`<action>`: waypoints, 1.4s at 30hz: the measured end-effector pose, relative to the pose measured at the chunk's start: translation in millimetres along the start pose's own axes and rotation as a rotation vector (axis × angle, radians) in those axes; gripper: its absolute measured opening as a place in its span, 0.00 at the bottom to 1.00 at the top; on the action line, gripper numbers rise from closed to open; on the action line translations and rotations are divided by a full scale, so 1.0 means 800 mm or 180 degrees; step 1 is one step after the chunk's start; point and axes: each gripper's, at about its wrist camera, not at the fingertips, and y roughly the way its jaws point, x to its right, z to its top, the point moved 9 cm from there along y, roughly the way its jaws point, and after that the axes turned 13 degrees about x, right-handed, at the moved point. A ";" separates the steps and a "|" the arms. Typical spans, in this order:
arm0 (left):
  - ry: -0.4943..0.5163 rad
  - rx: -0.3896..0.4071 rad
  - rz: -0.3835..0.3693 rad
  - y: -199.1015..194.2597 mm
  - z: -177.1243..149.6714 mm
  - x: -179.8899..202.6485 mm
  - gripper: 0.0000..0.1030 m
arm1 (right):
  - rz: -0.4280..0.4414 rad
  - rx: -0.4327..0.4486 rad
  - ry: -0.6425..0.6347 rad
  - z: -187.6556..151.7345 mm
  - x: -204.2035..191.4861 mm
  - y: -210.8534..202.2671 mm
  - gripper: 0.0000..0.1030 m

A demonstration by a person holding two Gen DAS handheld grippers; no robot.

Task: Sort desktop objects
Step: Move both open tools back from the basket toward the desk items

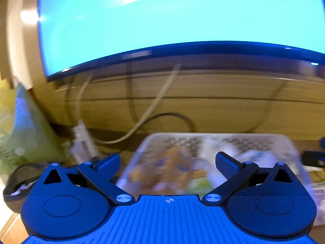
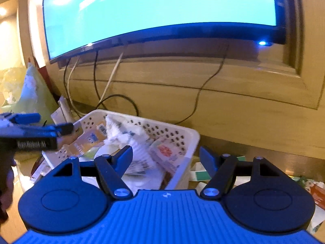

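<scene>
A lit screen point(image 2: 158, 6) backs the counter point(image 2: 254, 152). Basket point(image 2: 191, 140) looks mostly filled; packets point(image 2: 200, 174) remain beside it. Left hand-held gripper point(image 1: 167, 160) and right hand-held gripper point(image 2: 165, 154) both gape wide, empty.

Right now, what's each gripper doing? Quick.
Left gripper: open, holding nothing, above the basket.
Right gripper: open, holding nothing.

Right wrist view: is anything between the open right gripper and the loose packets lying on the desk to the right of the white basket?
Nothing visible blocks it. The right gripper is open and empty, the packets lie on the desk just beyond it, and the basket sits to their left.
</scene>
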 end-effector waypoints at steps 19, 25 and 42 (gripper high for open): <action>-0.0454 -0.0751 -0.0708 0.043 -0.089 0.013 1.00 | 0.0066 -0.0074 0.0096 -0.016 -0.030 0.027 0.74; -0.0246 -0.0416 -0.0555 0.014 -0.064 0.041 1.00 | -0.0003 -0.0053 0.0127 -0.020 -0.014 0.011 0.75; 0.0148 -0.0056 -0.1358 -0.069 -0.024 0.270 1.00 | -0.0867 -0.0141 0.0445 -0.076 0.174 -0.097 0.83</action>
